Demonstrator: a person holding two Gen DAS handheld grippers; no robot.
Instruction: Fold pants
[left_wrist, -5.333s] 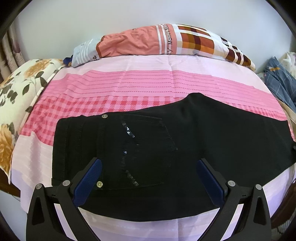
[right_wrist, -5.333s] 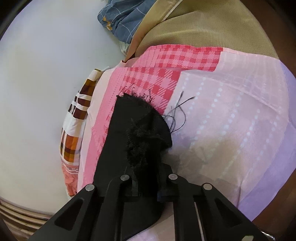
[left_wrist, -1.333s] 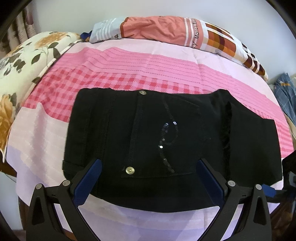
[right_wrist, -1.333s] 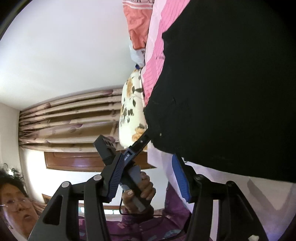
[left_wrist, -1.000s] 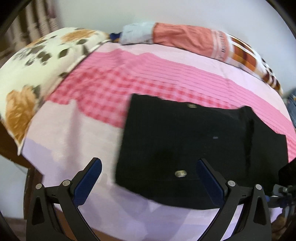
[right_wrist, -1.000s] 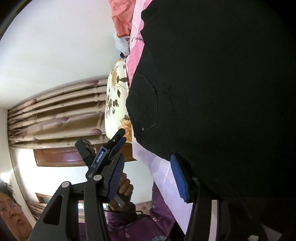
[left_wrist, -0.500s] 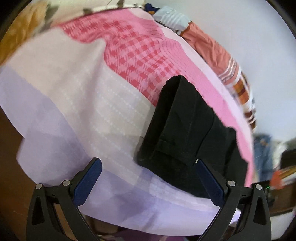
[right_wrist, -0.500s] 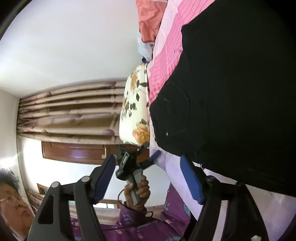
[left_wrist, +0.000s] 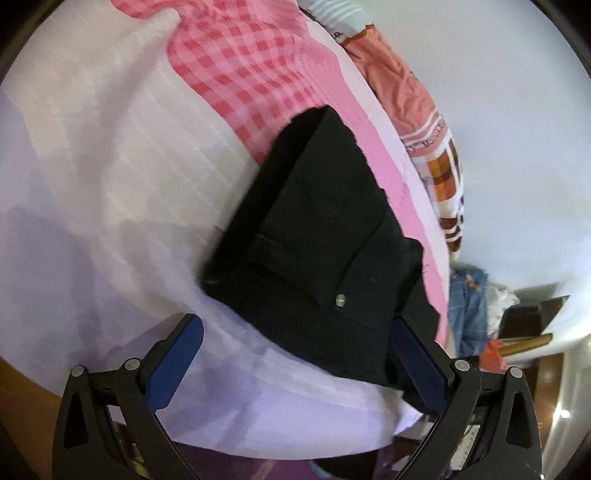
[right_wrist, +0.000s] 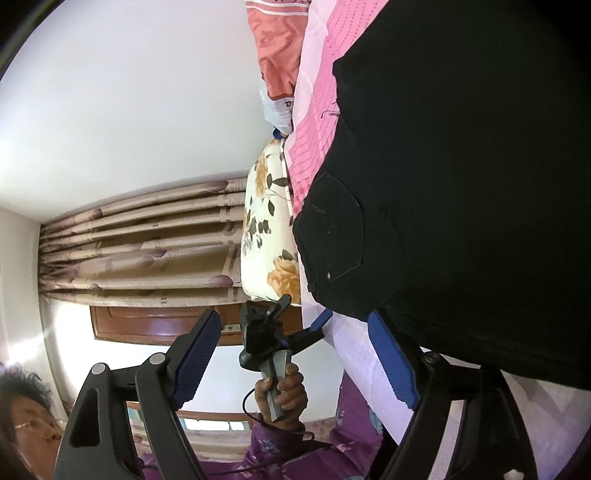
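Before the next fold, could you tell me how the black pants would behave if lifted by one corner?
The pants would probably flop and unfold: the layers lie loose. They look like thick denim, so likely fairly heavy. Rolling seems unlikely.

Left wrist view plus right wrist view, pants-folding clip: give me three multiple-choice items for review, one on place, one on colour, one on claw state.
1. Where do the pants lie?
A. on the bed sheet
B. on the floor
C. on a chair

2. What colour are the pants?
A. blue
B. black
C. white

3. How does the left claw stand?
A. shut on the pants
B. shut on nothing
C. open

Key: 1 A, pink and lilac bed sheet surrounds them; 2 B, the cloth is plainly black; 3 C, its blue pads stand wide apart, pressing nothing.
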